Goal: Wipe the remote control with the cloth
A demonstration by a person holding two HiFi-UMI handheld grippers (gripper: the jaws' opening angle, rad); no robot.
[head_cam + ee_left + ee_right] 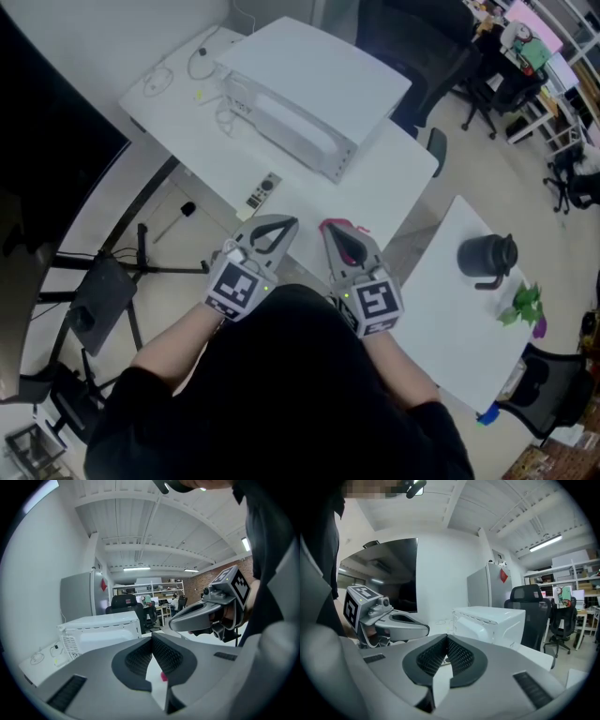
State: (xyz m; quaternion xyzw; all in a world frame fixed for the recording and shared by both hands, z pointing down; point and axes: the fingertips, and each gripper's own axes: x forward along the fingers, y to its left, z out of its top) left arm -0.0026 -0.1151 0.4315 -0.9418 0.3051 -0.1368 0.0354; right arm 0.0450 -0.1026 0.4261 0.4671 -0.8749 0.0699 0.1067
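Both shut on nothing, our left gripper (287, 224) and right gripper (329, 231) hover side by side, we'd guess as a ready pose, cloth (350, 226) just past the right's tip, remote control (263, 190) ahead of the left's.

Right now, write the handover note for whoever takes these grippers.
Left gripper: shut, empty.
Right gripper: shut, empty, side by side with the left one at the near edge of the white table.
Remote control: on the table, just ahead of the left gripper.
Pink cloth: on the table, partly hidden by the right gripper.
Done: nothing that shows; cloth not yet picked up.
Left: grip cloth, wipe remote.
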